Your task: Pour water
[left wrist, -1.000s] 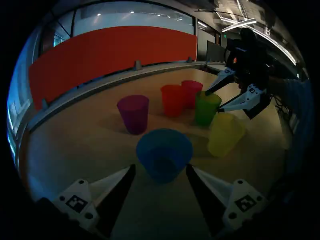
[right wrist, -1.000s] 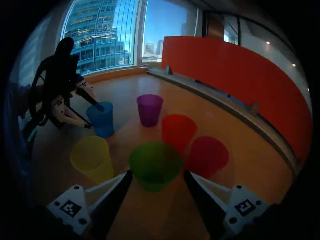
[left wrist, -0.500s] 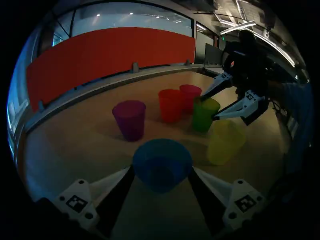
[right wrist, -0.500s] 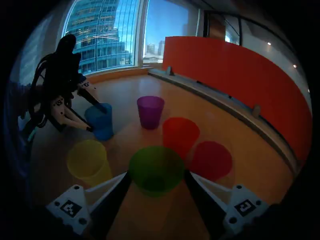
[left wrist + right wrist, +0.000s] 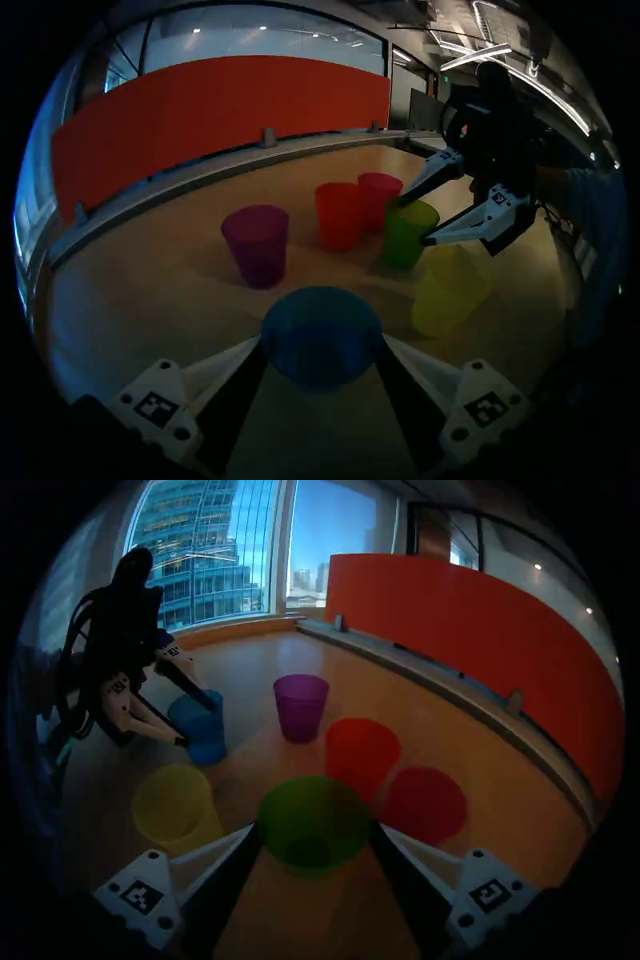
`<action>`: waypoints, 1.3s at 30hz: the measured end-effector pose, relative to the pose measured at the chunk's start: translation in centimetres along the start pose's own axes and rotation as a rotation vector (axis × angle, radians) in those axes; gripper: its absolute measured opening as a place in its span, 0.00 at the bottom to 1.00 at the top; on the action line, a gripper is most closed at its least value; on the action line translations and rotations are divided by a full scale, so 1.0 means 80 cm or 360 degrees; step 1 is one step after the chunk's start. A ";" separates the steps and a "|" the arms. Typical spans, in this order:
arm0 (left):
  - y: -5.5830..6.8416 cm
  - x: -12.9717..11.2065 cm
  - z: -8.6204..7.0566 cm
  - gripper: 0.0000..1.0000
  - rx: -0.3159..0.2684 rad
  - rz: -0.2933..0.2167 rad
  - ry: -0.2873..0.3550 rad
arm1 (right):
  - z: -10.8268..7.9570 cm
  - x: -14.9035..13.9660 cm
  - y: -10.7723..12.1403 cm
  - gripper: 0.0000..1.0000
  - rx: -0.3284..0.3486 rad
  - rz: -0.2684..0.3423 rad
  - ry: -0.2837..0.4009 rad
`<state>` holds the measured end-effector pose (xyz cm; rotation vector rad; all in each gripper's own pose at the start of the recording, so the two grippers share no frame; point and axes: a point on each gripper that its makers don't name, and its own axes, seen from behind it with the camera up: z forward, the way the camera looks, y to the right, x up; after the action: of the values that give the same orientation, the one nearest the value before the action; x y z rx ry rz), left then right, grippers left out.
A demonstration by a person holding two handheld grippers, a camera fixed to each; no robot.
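Left gripper view: the left gripper (image 5: 322, 352) pinches the blue cup (image 5: 322, 340) between its 2 fingers, just in front of the purple cup (image 5: 256, 242). Right gripper view: the right gripper (image 5: 312, 836) pinches the green cup (image 5: 312, 824), also in front of the purple cup, slightly farther off.

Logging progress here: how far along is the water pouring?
Done: the left gripper brackets the blue cup, the right gripper brackets the green cup. In hand: securing both grips, which I cannot confirm. Left: lifting and pouring; both cups look upright on the table.
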<state>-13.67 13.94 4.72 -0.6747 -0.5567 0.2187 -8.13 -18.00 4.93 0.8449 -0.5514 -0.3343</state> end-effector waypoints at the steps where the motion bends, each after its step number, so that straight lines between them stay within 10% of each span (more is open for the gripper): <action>1: 0.000 0.000 0.000 0.88 0.0000 -0.0001 0.0000 | 0.000 0.000 0.000 1.00 0.0000 0.0001 0.0001; 39: -0.009 0.033 -0.023 0.87 0.0040 -0.0080 0.0157 | -0.024 0.037 -0.008 0.93 -0.0016 0.0007 0.0166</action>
<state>-10.42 13.37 5.12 -0.6429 -0.4752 0.1447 -4.64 -18.65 4.35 0.8467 -0.4544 -0.2873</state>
